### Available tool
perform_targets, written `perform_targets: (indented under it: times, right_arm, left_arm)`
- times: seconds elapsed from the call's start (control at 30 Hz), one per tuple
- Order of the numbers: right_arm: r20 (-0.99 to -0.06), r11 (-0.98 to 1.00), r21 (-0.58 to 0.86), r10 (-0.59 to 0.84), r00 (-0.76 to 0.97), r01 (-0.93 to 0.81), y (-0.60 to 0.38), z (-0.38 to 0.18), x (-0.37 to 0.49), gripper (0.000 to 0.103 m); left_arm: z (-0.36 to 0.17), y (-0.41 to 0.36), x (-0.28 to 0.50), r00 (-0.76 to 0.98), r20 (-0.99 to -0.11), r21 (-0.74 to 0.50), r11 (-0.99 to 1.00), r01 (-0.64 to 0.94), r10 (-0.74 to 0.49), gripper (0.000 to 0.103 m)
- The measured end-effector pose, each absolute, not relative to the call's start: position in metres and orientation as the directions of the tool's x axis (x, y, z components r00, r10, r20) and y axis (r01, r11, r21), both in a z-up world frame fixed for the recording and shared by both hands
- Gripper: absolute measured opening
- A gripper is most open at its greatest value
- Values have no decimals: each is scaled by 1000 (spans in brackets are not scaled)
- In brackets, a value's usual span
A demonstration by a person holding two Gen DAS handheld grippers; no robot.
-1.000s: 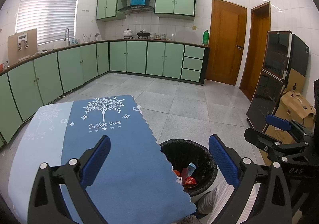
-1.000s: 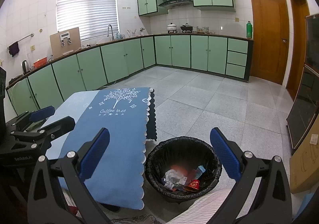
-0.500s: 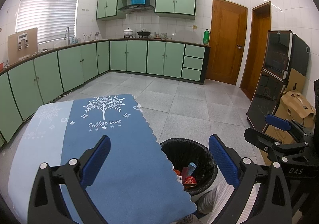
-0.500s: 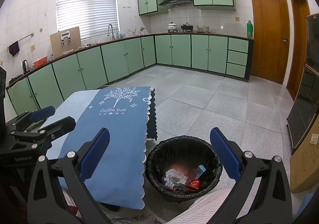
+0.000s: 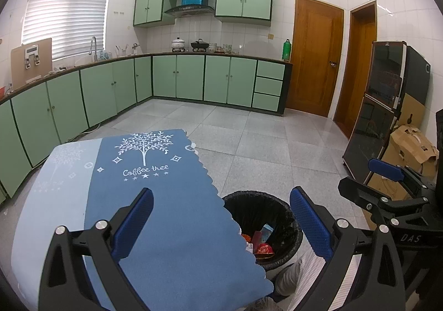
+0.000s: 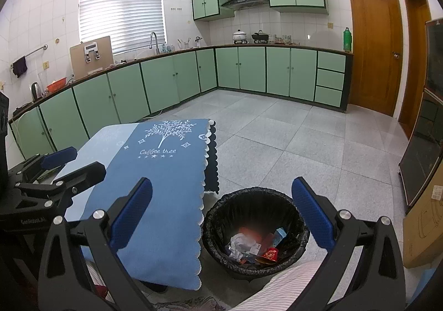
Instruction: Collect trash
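Grey floor tiles [image 5: 249, 131] stretch wide and bare from the trash bin [image 6: 254, 230] to the run of green base cabinets [image 6: 249, 70] along the far walls, leaving open room beyond the bin on every side but one. The black-lined bin stands on the floor just beside the scalloped edge of a blue tablecloth [image 5: 171, 214] printed with a white tree, which overhangs the table's side nearest the bin. Trash [image 6: 249, 247] already lies inside: crumpled white paper, a small blue carton and a red wrapper. The right wrist view looks almost straight into the bin and shows the paper; the left wrist view catches only part of the contents behind the cloth's edge, but adds a dark glass-fronted cabinet [image 5: 384, 106] and a torn cardboard box [image 5: 412, 144] to the bin's far right. The left gripper [image 5: 221, 216] hangs above the tablecloth's edge, fingers spread wide, holding nothing. The right gripper [image 6: 221, 211] hangs above the near rim of the bin, likewise spread wide and empty. Each gripper appears at the edge of the other's view.
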State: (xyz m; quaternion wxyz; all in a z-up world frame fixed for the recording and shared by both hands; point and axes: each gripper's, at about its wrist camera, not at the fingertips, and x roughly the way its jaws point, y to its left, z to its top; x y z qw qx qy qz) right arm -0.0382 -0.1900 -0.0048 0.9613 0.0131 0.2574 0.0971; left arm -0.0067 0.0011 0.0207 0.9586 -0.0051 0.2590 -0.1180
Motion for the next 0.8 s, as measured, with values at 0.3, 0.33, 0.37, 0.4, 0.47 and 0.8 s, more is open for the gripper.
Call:
perform_targets:
  times: [0.3,0.33,0.37,0.4,0.47,0.8]
  right_arm:
    - [-495,980,75,195,847,-182,-190,-6,-38,98]
    - [-495,981,76,194,847,-180,-190,-6,-38,98]
    - [-495,981,76,194,847,-180,-190,-6,-38,98]
    - [-495,981,76,194,847,-180,-190,-7,-38,98]
    - [-496,981,76,194,846,-180,-190,-8,-39,98]
    - [-498,980,77,195,845,-181,-190,-11,-38,98]
  left_arm:
    - [21,1,-7,838,-495,-73,972,224,-230,97]
    - [20,1,-7,838,-495,-74,972,222,-229,97]
    - [20,1,-7,838,-496,-75,972,221,-229,97]
    - [19,1,-7,837,-496,-76,972,221,-229,97]
    - [18,0,-8,836,-499,-77,972,220,-229,97]
    - [19,0,-7,834,-504,-82,974,210,-223,97]
